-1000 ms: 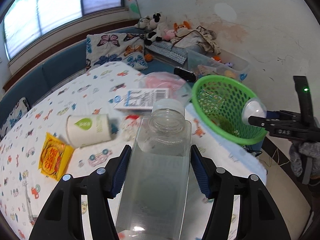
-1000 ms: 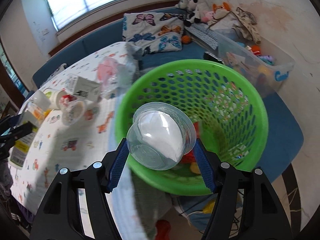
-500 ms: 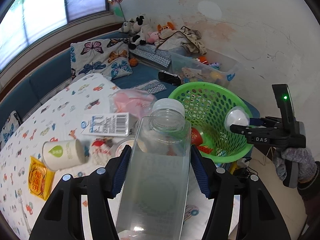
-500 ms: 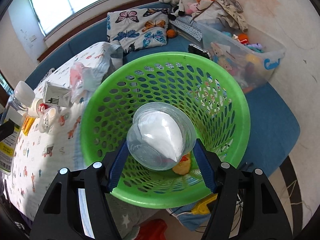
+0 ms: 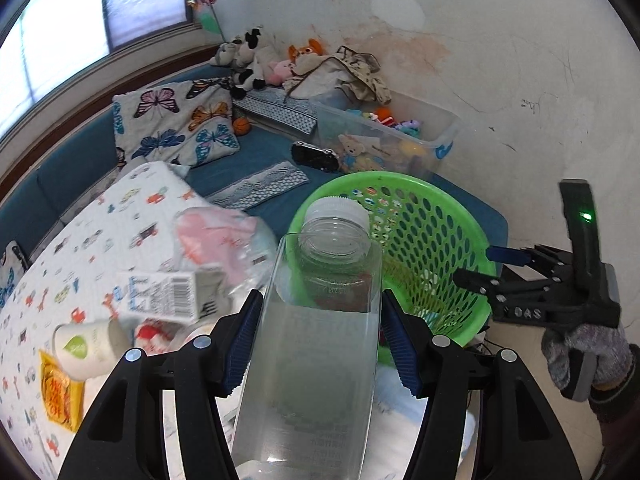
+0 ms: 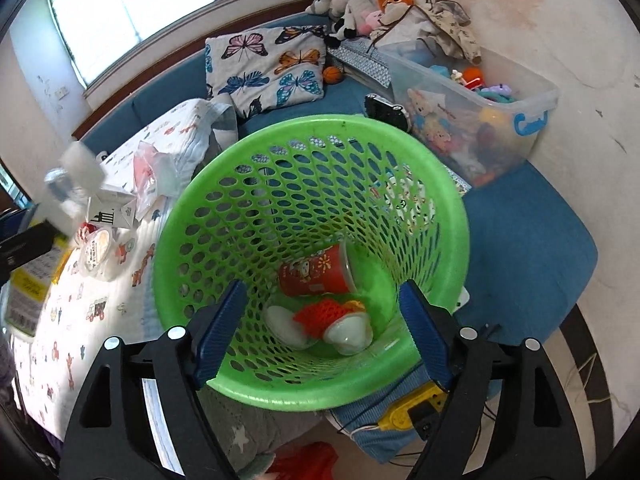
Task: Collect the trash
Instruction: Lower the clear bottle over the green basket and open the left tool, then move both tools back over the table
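- Basket (image 6: 448, 184), green and perforated, sits beside the patterned table (image 5: 120, 216); inside lie a red cup (image 6: 316, 272) and clear tubs.
- Right gripper (image 6: 320, 336), jaws spread and unloaded, hangs above the basket; its body reads "DAS".
- Left gripper (image 5: 320, 344) clamps a clear bottle (image 5: 316, 360), white-capped, near the basket's rim.
- Barcoded carton (image 5: 168, 298) lies left of the basket.

clear bottle (image 5: 316, 356) gripped upright, green basket (image 6: 432, 168) holding cups
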Action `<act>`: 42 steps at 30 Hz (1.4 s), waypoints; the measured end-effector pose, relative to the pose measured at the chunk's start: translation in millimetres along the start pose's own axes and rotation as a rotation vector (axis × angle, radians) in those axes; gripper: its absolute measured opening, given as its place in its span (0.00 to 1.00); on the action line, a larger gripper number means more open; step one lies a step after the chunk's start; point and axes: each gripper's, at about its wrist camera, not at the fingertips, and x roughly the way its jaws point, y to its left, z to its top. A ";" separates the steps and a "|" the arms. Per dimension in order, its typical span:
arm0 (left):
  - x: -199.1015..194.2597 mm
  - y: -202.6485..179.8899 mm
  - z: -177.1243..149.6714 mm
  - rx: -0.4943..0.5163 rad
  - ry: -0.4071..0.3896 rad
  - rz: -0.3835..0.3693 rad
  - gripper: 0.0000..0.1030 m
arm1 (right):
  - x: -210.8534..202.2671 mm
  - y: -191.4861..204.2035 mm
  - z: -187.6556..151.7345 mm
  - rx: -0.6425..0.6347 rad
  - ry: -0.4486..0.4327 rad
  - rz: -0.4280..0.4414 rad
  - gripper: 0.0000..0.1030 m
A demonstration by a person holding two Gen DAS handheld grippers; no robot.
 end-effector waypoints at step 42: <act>41.4 -45.3 13.3 0.040 -0.007 -0.118 0.69 | -47.2 0.6 -16.4 -0.008 -0.062 0.011 0.83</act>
